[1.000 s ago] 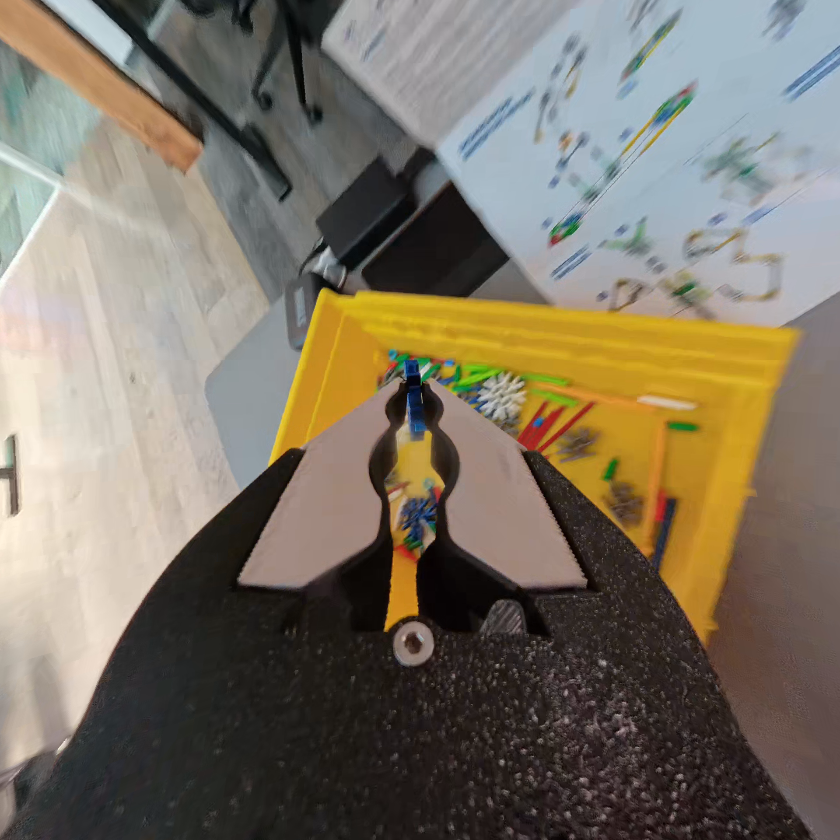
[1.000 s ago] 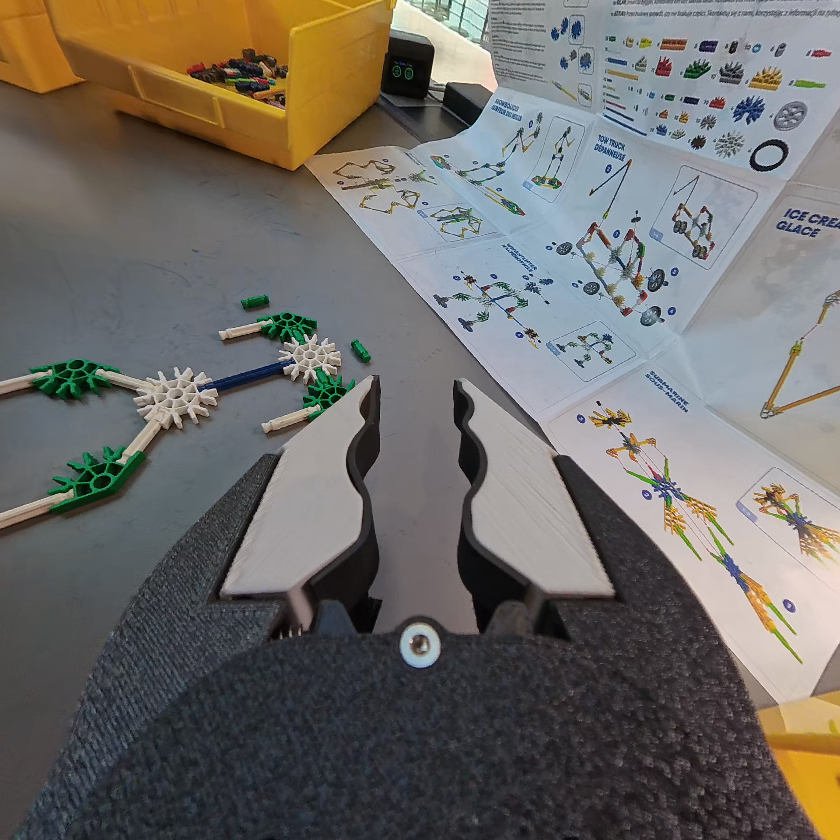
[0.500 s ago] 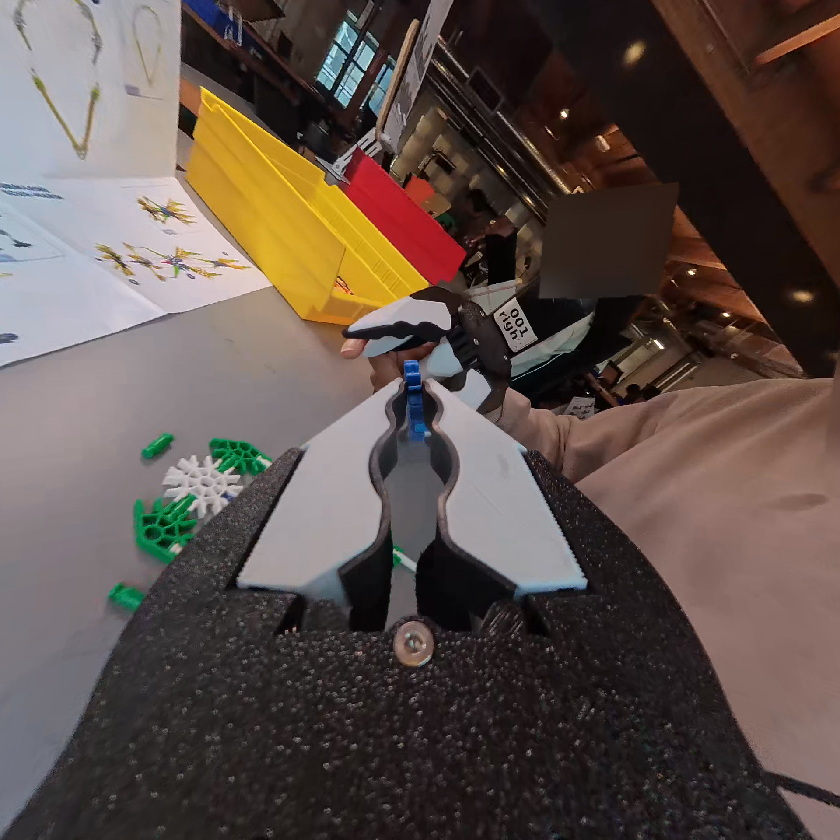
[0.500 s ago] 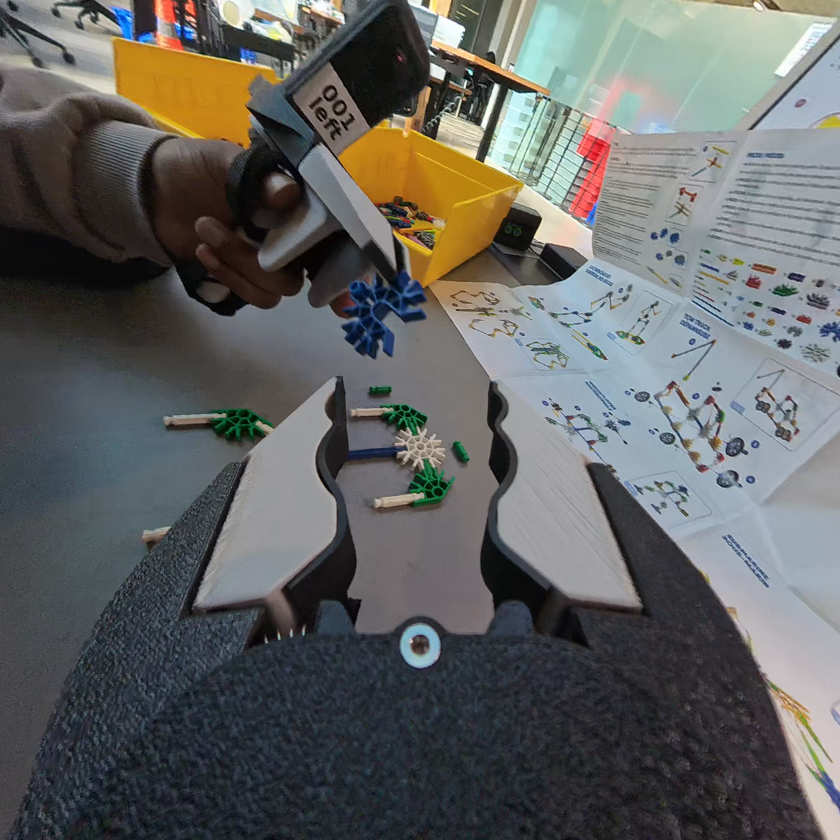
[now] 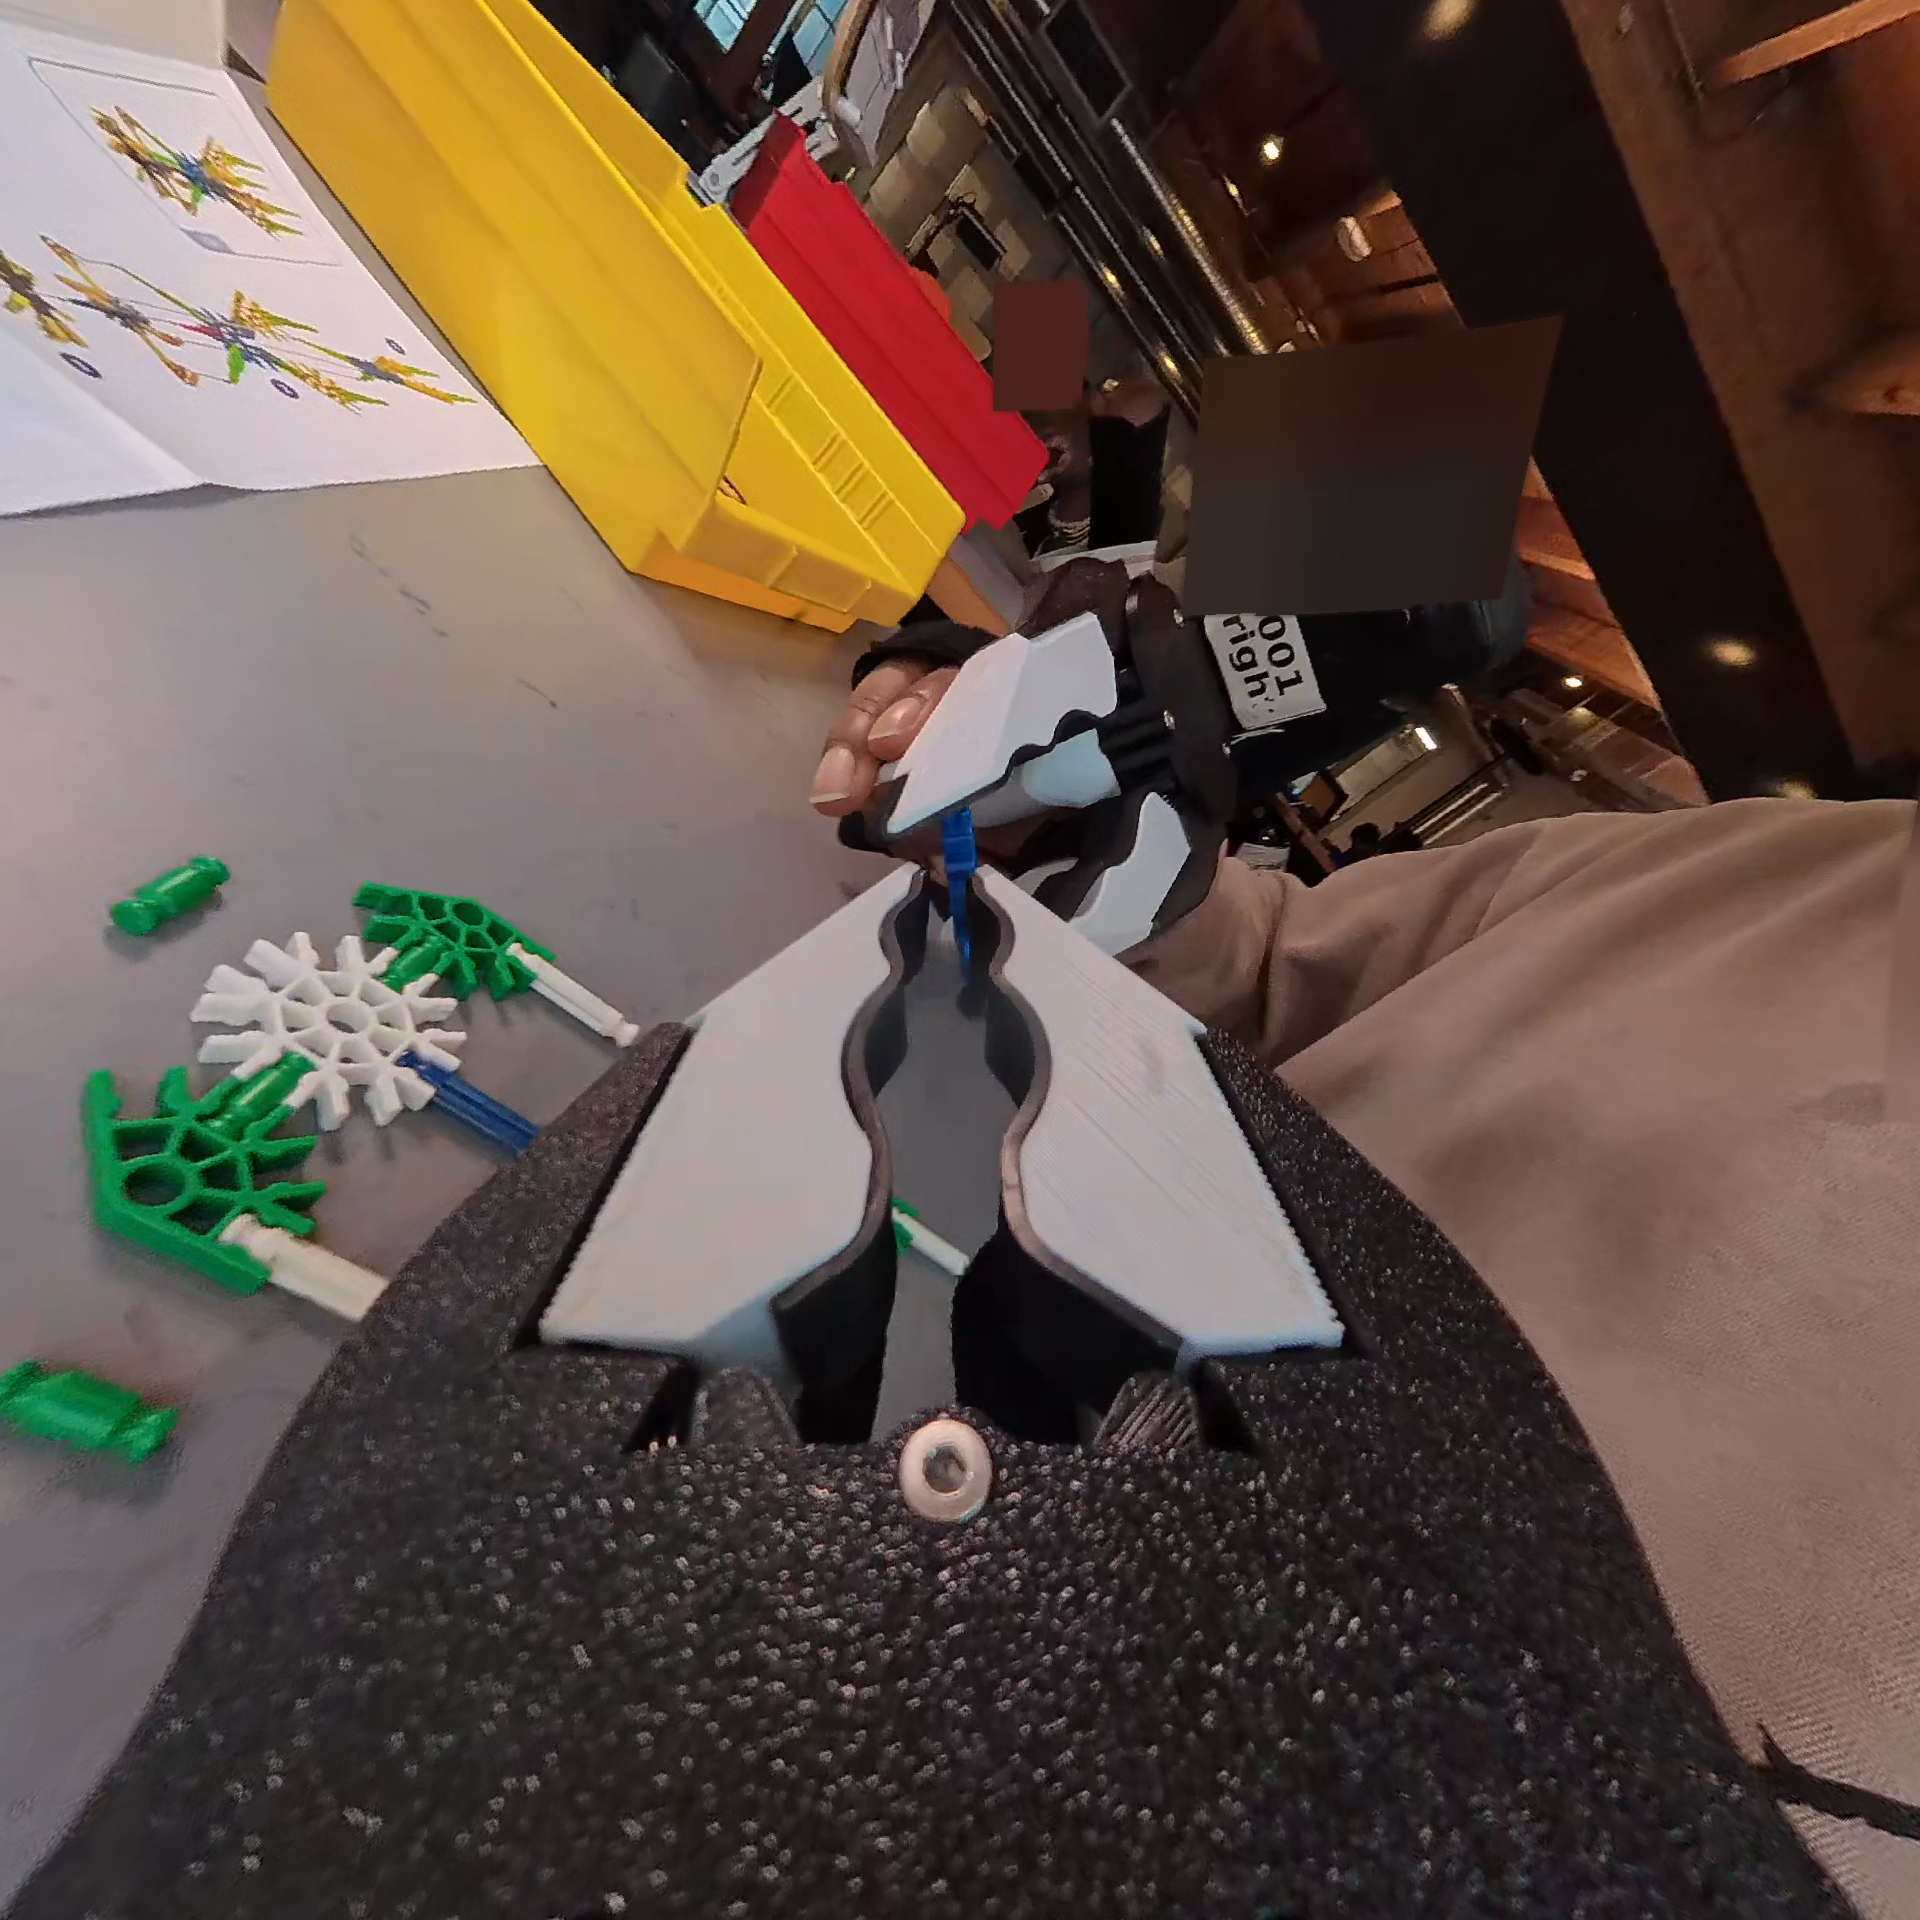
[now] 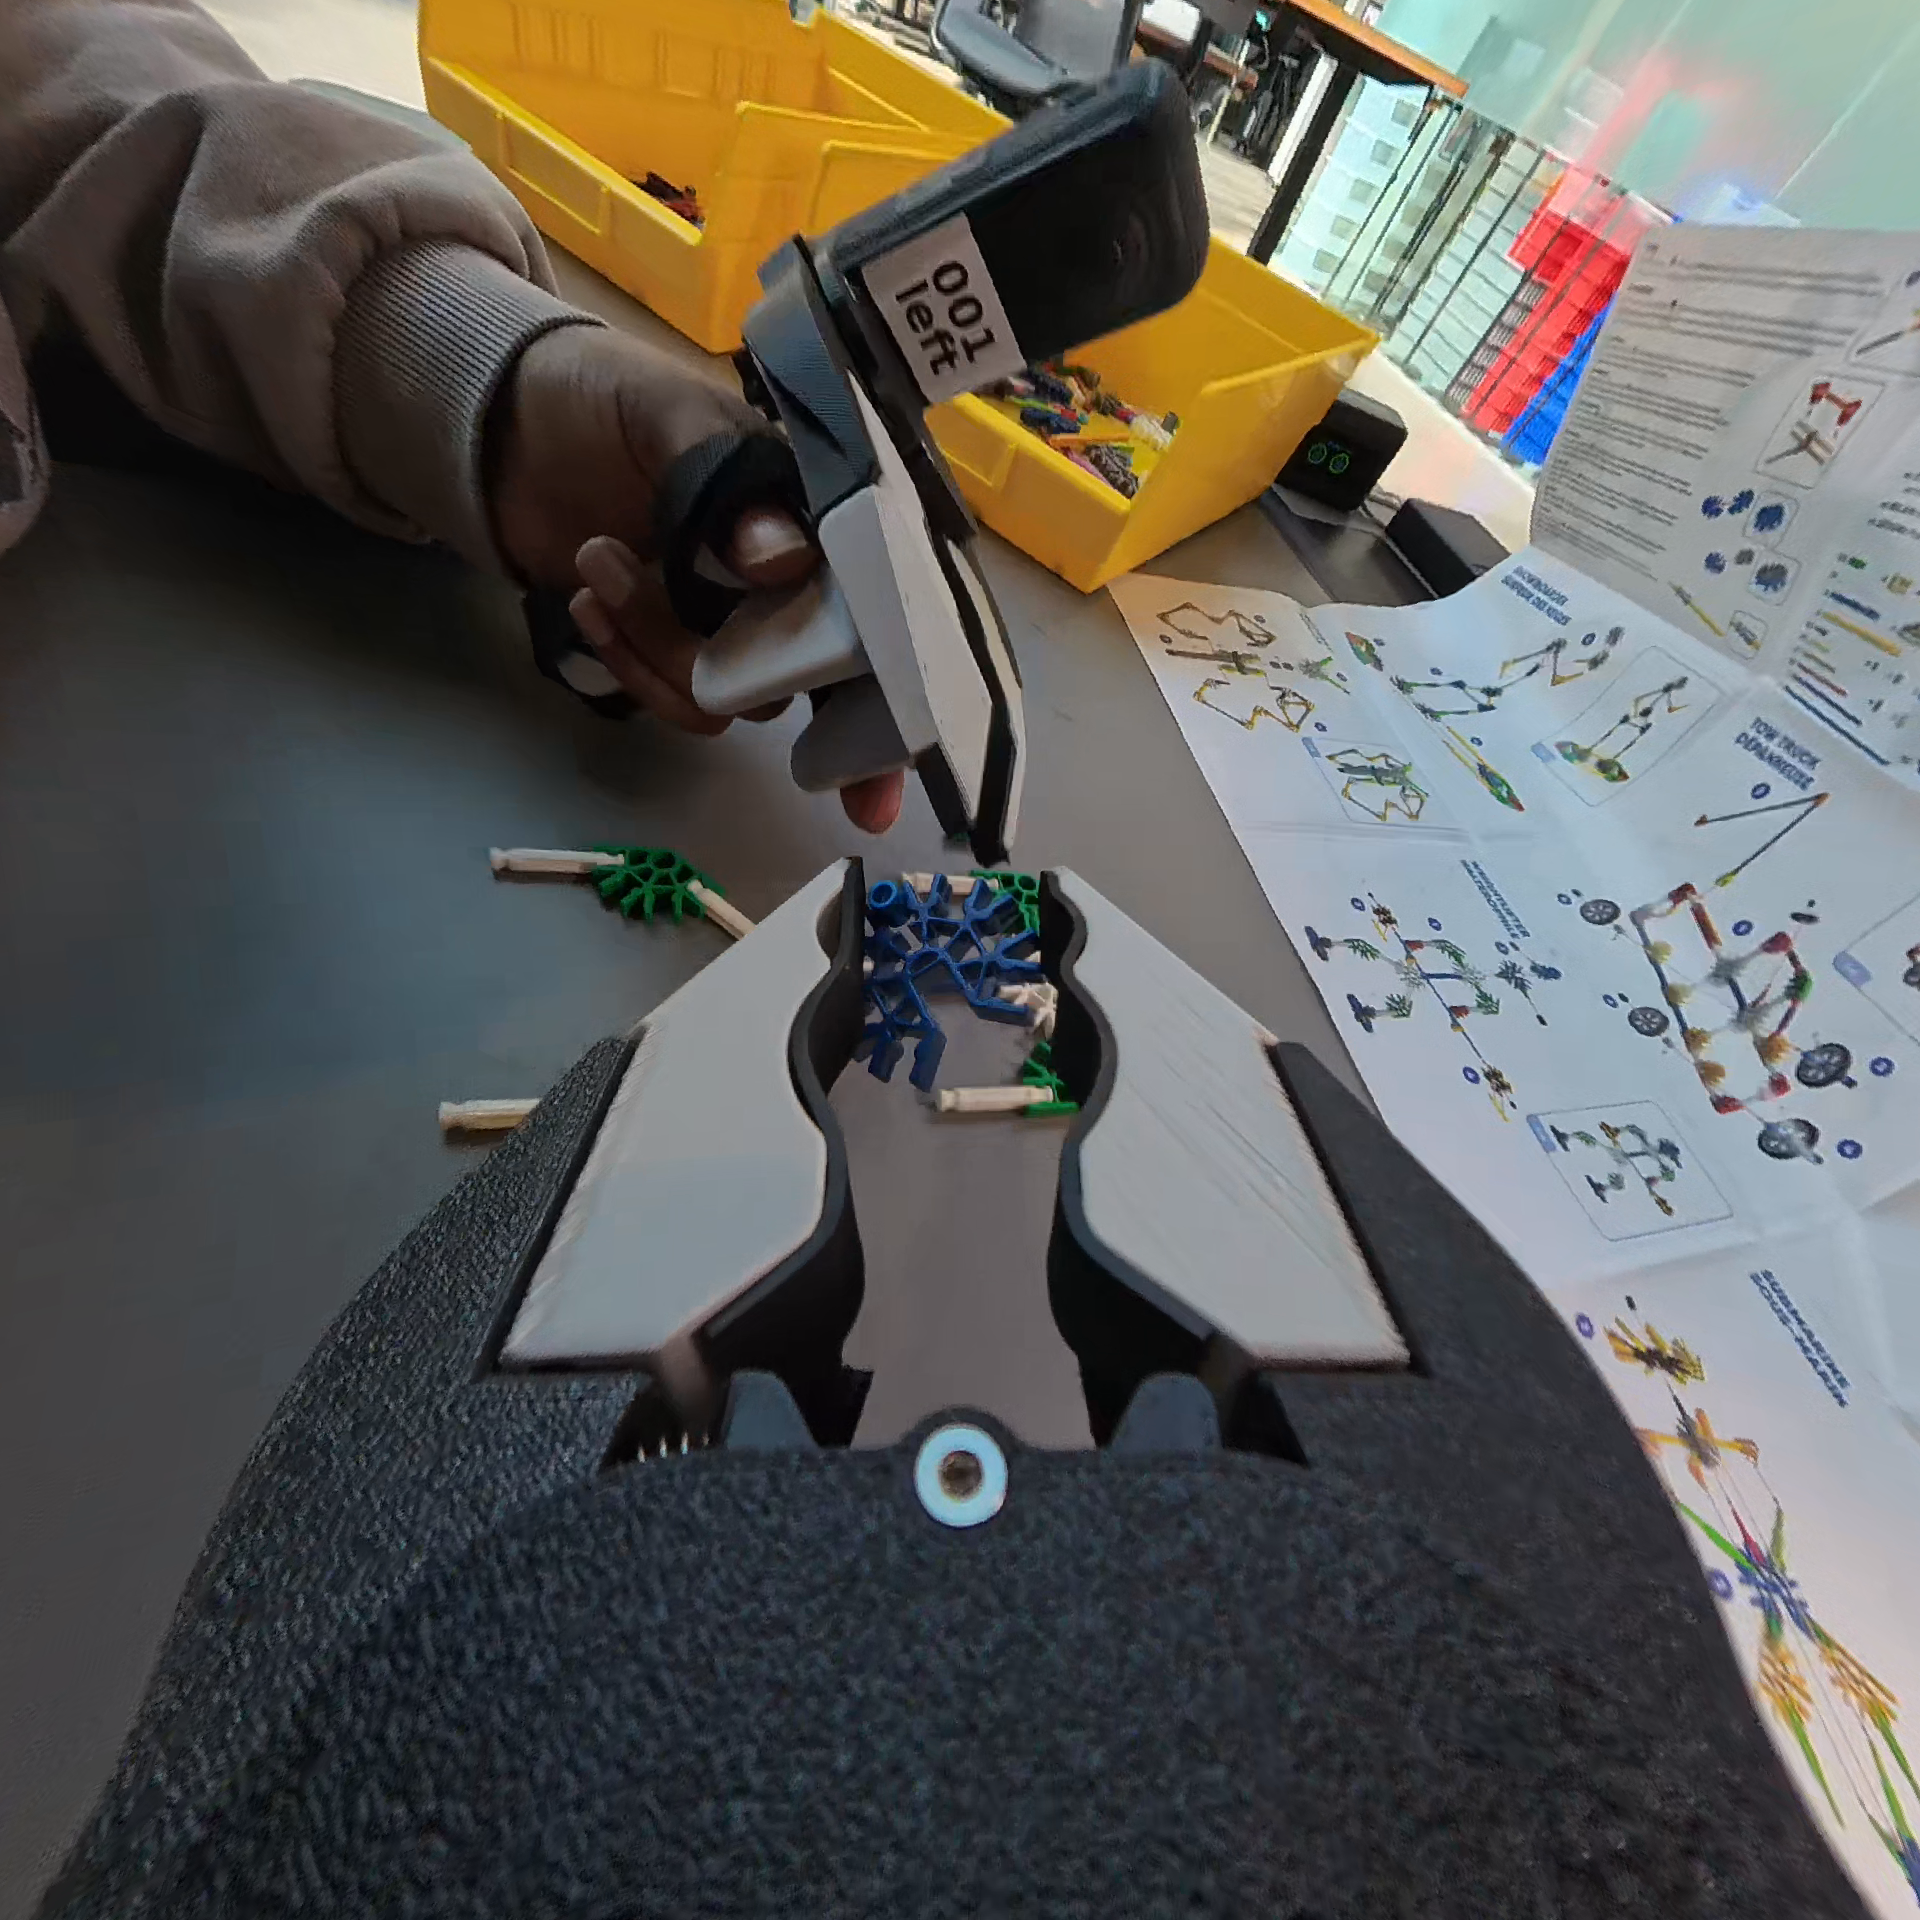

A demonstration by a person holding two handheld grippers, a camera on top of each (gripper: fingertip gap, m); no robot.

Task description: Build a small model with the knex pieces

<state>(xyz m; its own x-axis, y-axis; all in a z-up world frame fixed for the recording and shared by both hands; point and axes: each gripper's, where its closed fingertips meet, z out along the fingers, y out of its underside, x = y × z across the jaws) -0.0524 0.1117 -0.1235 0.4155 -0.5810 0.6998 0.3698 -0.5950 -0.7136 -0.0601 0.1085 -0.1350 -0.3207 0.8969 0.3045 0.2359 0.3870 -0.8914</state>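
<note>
A blue snowflake-shaped connector hangs above the grey table, pinched from both sides. My left gripper is shut on its lower edge, which shows edge-on in the left wrist view. My right gripper has its jaws against the connector's two sides. The left gripper comes down onto it from above in the right wrist view. The right gripper meets it tip to tip in the left wrist view. Below lies a flat assembly with a white snowflake connector, green fan connectors and a blue rod.
Two loose short green rods lie by the assembly. A yellow bin of mixed parts stands at the back. Empty yellow bins and a red bin stand to the side. A printed sheet covers the table's right. The tips of both grippers are at nearly the same place. From the right gripper's tips to the blue rod is close to 9 cm.
My left gripper carried the blue connector from the yellow bin over to the assembly. My right gripper rose, opened wide, then closed its jaws onto the connector.
</note>
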